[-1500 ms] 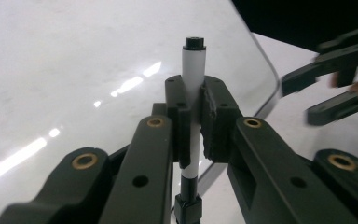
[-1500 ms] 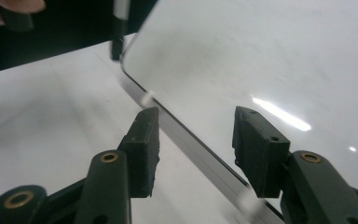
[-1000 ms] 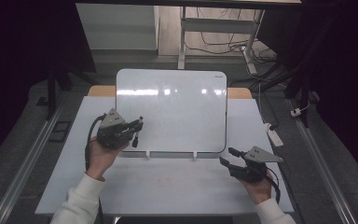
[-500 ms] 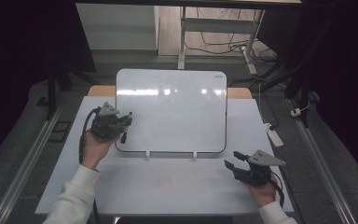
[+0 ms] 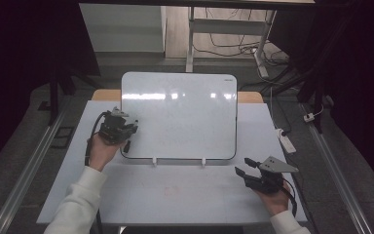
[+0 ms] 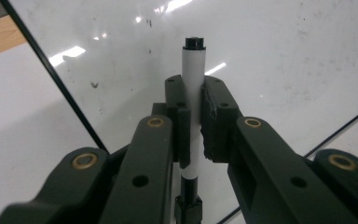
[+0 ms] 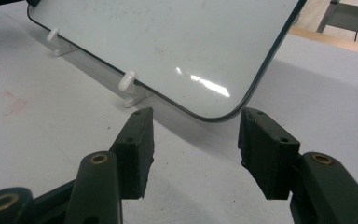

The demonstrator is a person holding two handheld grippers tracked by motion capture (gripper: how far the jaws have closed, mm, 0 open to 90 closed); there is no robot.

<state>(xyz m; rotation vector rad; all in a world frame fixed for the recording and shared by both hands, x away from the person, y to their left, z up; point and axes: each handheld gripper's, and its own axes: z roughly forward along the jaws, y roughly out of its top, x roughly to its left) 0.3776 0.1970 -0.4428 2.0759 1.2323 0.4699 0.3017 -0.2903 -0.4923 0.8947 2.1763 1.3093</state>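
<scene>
Marker (image 6: 194,93) sits clamped in the left claw (image 6: 195,122), white barrel pinched mid-length between the two black jaws, dark cap end sticking out past the jaw tips, a dark end also below the jaws. Tip-or-cap on the far end: looks capped, not certain. In the high view the left claw (image 5: 120,129) is at the left edge of the whiteboard (image 5: 179,117), near its lower left corner, marker end close to the board surface; touching or just off, can't tell.

Handling, as a judgement: marker is light, stiff, smooth plastic barrel, so it can twist or slide in the pads if pressed hard against the board. Current hold on the mid-barrel looks sensible; a grip nearer the writing end would give steadier strokes. Not fragile, but the nib would squash under heavy push.

Whiteboard stands tilted back on the bench (image 5: 175,190), propped on two small white clips (image 5: 154,161) along its bottom edge. Surface glossy, light reflections, faint smudges and specks, no clear writing. Board is thin and rigid, probably prone to rocking on the clips if pushed.

Right claw (image 5: 244,172) rests low at the right front of the bench, well apart from the marker, jaws wide apart and holding nothing. In the right gripper view the right claw (image 7: 196,144) faces the board's lower rounded corner (image 7: 242,109) with one clip (image 7: 129,84) ahead of the left jaw. Faint red marks (image 7: 9,103) on the bench surface.
</scene>
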